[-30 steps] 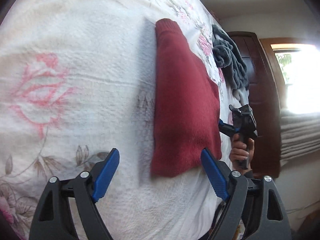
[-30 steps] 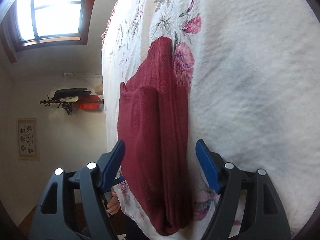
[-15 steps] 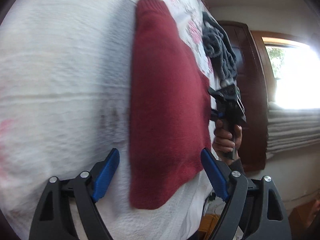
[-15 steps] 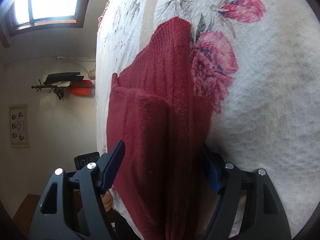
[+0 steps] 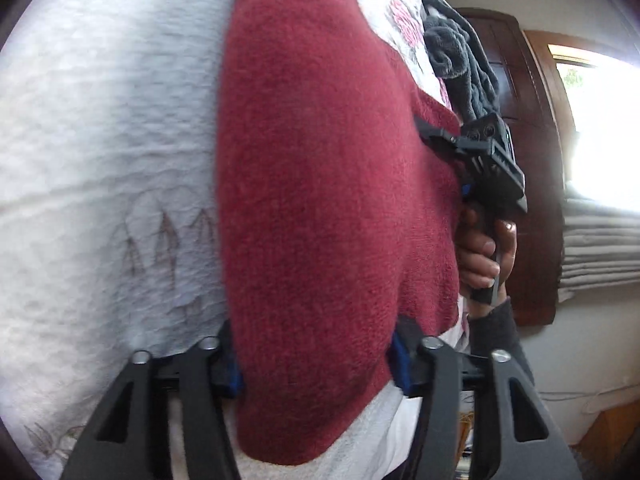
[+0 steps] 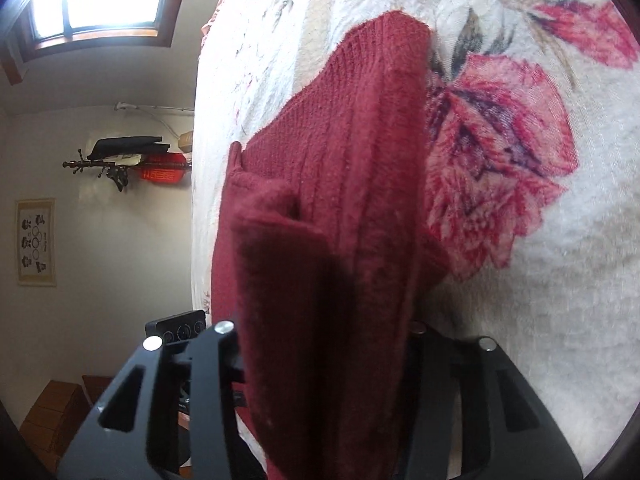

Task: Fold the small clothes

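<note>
Garment: red sweater, partly folded, on the floral bed cover.
Change: both grippers have closed in from a second ago.
Left gripper: jaws wide, straddling the 6 o'clock edge, not pinched.
Right gripper: jaws likewise astride.
Meaning: grasp imminent, next fold.

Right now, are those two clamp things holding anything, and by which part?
Both straddle the red sweater on the bedspread: the left gripper at one end, the right gripper at the other. Whether either has actually closed cannot be told.
</note>
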Tool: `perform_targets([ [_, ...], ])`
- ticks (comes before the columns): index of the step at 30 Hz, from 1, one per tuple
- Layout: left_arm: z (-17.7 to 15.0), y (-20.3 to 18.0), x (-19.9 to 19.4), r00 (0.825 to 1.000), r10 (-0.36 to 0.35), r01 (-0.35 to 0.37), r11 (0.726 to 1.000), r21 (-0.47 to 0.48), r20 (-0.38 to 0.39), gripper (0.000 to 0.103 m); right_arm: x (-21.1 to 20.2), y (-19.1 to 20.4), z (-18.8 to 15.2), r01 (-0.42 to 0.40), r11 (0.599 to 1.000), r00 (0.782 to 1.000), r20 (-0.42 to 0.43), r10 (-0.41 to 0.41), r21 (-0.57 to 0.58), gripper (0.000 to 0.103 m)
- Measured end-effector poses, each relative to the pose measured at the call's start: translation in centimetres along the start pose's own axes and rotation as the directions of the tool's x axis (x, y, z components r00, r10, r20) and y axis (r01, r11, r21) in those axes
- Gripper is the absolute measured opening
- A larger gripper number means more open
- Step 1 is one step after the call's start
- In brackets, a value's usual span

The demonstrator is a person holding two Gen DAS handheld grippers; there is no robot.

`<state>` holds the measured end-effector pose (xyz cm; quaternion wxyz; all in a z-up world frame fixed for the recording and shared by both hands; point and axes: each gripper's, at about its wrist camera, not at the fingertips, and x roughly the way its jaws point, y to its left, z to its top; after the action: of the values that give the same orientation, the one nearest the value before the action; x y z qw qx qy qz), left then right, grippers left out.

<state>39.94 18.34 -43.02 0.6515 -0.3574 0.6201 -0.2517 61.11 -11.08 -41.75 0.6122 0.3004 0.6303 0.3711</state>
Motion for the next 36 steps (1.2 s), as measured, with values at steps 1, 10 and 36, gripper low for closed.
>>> perform_targets([
  [1,-0.1,0.0,-0.2,1.0,0.005,-0.005,1.0,0.004,0.004,0.045,-0.1,0.3,-0.2,0.005,1.0,1.0,0.01,-0.005,-0.004,0.037],
  [10,-1.5,-1.9,-4.0,0.997,0.037,-0.041,0.998,0.046,0.074,0.037,-1.5,5.1,-2.0,0.056,0.997,0.995,0.086,-0.052,-0.052,0.033],
  [36,-23.9,7.1,-12.8,0.968,0.138,-0.108,0.983,-0.146,0.208,0.043,12.9,11.3,-19.7,0.058,0.989,0.99,-0.118,-0.074,-0.134,0.043],
])
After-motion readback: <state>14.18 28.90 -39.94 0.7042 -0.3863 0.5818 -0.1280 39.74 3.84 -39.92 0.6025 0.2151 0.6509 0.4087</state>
